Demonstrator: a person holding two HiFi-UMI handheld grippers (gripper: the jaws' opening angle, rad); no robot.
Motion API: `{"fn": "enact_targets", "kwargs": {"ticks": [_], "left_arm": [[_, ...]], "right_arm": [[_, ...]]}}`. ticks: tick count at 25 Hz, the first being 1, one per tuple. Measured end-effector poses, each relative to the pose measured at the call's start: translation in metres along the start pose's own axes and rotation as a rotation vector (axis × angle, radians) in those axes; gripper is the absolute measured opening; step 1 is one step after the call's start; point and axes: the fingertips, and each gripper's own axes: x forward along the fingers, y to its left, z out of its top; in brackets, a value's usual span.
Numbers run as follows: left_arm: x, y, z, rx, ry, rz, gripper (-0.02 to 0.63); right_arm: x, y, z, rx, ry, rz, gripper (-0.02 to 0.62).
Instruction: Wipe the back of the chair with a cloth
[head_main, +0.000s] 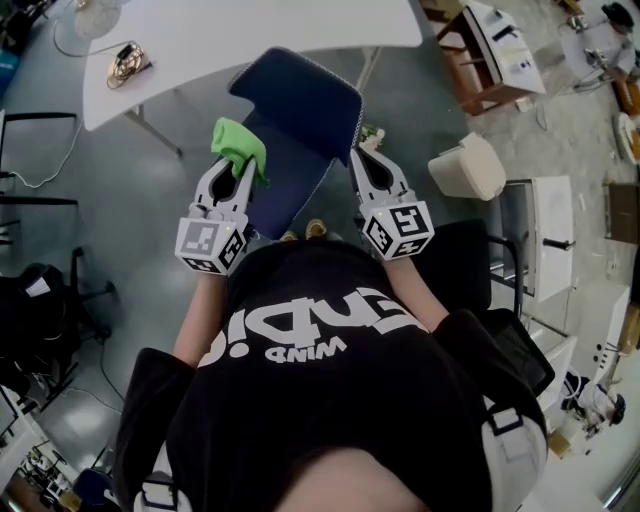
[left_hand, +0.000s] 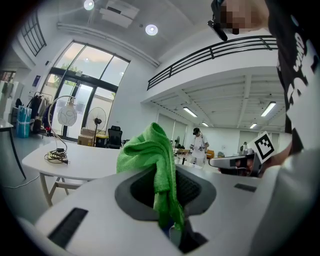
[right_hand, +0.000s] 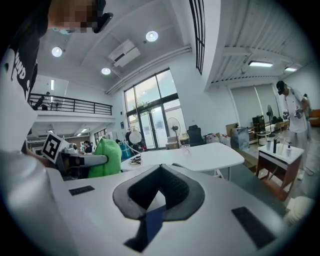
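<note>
A navy blue chair (head_main: 296, 130) stands in front of me in the head view, its back tipped toward the white table. My left gripper (head_main: 240, 168) is shut on a bright green cloth (head_main: 239, 146), held at the chair back's left edge. The cloth (left_hand: 155, 157) bunches above the jaws and hangs down between them in the left gripper view. My right gripper (head_main: 356, 157) sits by the chair back's right edge, shut with nothing seen between its tips. In the right gripper view (right_hand: 160, 171) blue chair fabric shows under the jaws, with the cloth (right_hand: 105, 157) off to the left.
A white table (head_main: 250, 35) with a coil of cables (head_main: 126, 64) stands beyond the chair. A beige bin (head_main: 468, 168) and a wooden shelf unit (head_main: 495, 50) are at the right. A black chair (head_main: 45, 290) stands at the left. A person stands far across the room.
</note>
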Motion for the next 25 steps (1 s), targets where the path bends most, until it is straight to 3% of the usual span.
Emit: {"fn": "enact_targets", "kwargs": {"ticks": [25], "left_arm": [[-0.0048,0.0005,0.0026,-0.067,-0.011,0.042,0.063]], "right_arm": [[-0.0033,0.0038,0.0071,-0.021,0.005,0.041,-0.003]]}}
